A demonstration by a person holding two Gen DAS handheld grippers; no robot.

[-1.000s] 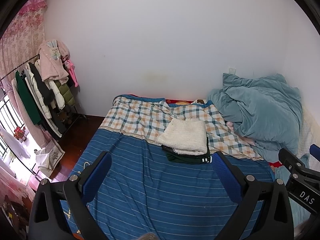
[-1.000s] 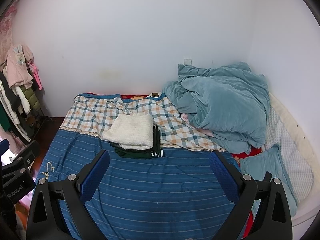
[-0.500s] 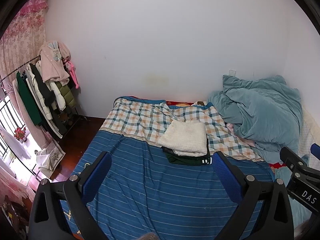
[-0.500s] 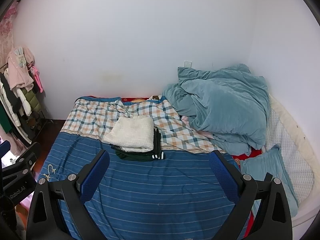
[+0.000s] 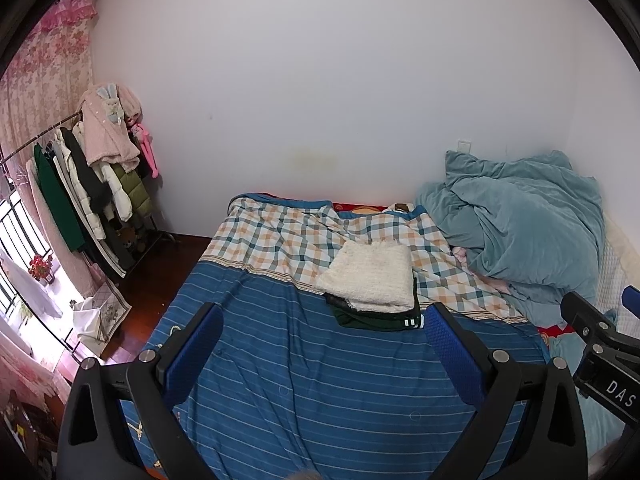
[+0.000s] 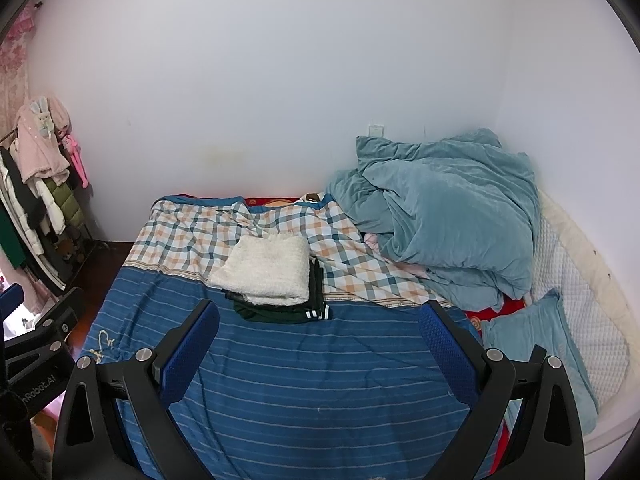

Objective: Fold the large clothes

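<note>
Both grippers held above the near end of the bed (image 5: pixel 320 400), jaws spread wide, nothing in either — left gripper (image 5: pixel 324 344), right gripper (image 6: pixel 318 340).

2 folded garments sit stacked mid-bed: cream fleece piece (image 5: pixel 370 276) on top of a dark green garment (image 5: pixel 376 318) with white-striped cuff.

Risks from here:
- Pinching the blue striped sheet (image 6: pixel 320 380) along with a garment — it lies slack and wrinkled.
- Reaching into the stack could drag the cream layer off and undo the fold.
- Teal duvet (image 6: pixel 452 212), heaped at the right, is bulky; 1 jaw bite may slip.
</note>
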